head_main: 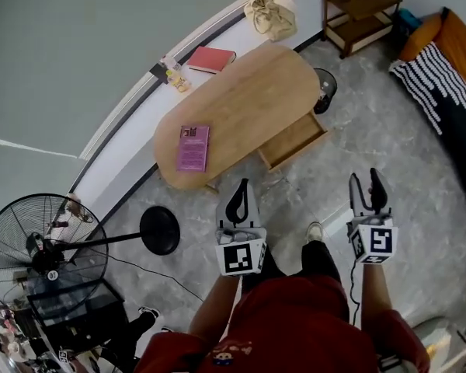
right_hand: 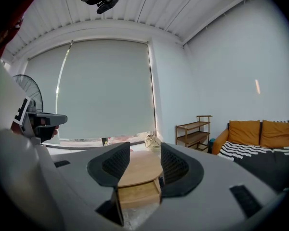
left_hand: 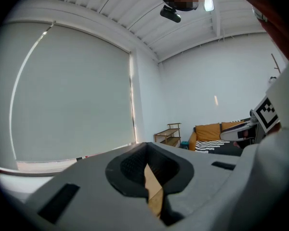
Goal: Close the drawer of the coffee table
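The oval wooden coffee table stands on the grey floor ahead of me. Its drawer is pulled out on the side facing me. Both grippers hover short of it, above my legs. My left gripper is shut with nothing in it; in the left gripper view only a thin sliver of wood shows between its pads. My right gripper is open and empty. In the right gripper view the table top and the open drawer's front show between the fingers.
A pink book lies on the table's left end. A standing fan and its black base are at the left. A wooden shelf and a sofa with a striped blanket stand at the right.
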A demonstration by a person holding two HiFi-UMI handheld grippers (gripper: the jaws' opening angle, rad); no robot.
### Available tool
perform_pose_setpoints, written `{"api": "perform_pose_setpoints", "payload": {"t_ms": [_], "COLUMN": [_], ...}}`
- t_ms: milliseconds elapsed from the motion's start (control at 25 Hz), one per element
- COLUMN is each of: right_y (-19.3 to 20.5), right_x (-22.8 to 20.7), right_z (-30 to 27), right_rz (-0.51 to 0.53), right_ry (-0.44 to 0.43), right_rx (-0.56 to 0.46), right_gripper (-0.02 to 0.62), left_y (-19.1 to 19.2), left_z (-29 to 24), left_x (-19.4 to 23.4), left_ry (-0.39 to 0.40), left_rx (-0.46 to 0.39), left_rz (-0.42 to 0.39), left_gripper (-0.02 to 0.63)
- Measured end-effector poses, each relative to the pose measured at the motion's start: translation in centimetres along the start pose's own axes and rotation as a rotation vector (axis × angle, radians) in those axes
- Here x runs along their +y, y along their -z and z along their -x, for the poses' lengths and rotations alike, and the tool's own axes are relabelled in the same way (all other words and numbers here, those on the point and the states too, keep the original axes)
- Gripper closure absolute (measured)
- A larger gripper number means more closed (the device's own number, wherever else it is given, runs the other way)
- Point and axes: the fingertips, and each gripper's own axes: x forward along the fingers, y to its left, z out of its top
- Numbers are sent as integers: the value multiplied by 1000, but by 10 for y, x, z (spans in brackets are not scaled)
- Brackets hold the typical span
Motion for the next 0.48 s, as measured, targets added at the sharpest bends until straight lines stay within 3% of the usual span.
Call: {"api": "perform_pose_setpoints", "payload": {"t_ms": [280, 480], "right_y": [-2, 4], "right_x": [64, 105], "right_z": [-2, -9], "right_rz": [1, 8], "right_ry": [104, 121], "right_rx": [8, 22], "right_gripper": [391, 385], "left_y": [18, 25], "left_z": [-13, -17], "left_x": [56, 91], "left_ry": [138, 185], "left_rx": [-8, -23], "left_rz": [2, 5], "left_gripper": [600, 600]}}
